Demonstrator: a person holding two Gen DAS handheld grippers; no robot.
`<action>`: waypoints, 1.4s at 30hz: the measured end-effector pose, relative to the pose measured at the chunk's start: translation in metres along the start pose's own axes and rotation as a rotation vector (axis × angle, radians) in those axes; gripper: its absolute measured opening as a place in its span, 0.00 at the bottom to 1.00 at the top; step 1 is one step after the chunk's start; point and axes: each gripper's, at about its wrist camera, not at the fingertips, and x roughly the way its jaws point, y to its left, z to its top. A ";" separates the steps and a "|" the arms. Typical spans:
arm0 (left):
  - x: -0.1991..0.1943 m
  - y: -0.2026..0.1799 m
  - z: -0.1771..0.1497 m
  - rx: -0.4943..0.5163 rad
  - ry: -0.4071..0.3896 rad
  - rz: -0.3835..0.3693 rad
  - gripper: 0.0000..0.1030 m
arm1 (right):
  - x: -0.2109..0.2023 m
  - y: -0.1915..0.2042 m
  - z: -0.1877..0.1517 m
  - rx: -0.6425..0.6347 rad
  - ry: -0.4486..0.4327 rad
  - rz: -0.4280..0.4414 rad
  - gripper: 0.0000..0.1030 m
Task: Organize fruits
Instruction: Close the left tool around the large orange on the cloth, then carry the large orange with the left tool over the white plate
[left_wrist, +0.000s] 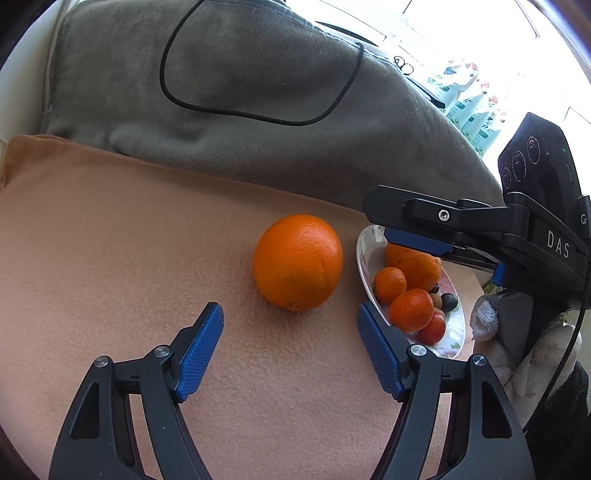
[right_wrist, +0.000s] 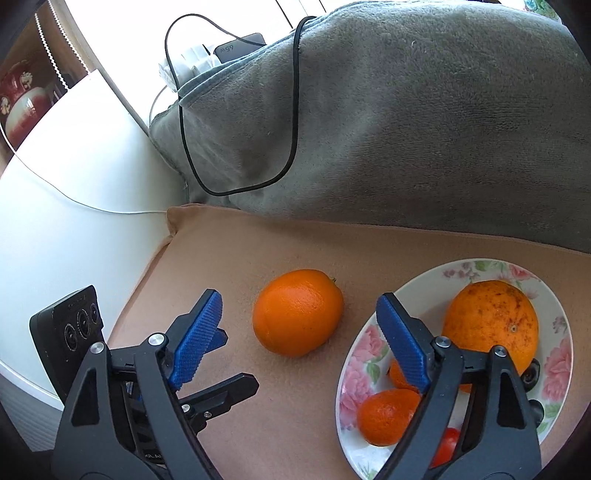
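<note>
Lying loose on the tan blanket, the orange sits just left of the floral fruit plate, dead ahead of both wide-open, empty grippers—left gripper looks closer than right gripper.

Black plastic scissor-arm frames on both: left gripper, right gripper. Ribbed blue pads on fingertips, silver pivot screws, three round lenses and white "DAS" lettering on housing, thin black cable, white knit glove.
</note>
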 end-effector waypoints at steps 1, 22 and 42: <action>0.001 0.001 0.000 -0.002 0.003 -0.002 0.69 | 0.003 0.001 0.001 -0.003 0.007 0.001 0.86; 0.030 0.013 0.011 -0.062 0.048 -0.069 0.67 | 0.050 0.005 0.008 -0.036 0.116 -0.009 0.76; 0.062 -0.016 0.018 -0.035 0.075 -0.088 0.51 | 0.065 0.009 0.003 -0.033 0.117 -0.028 0.70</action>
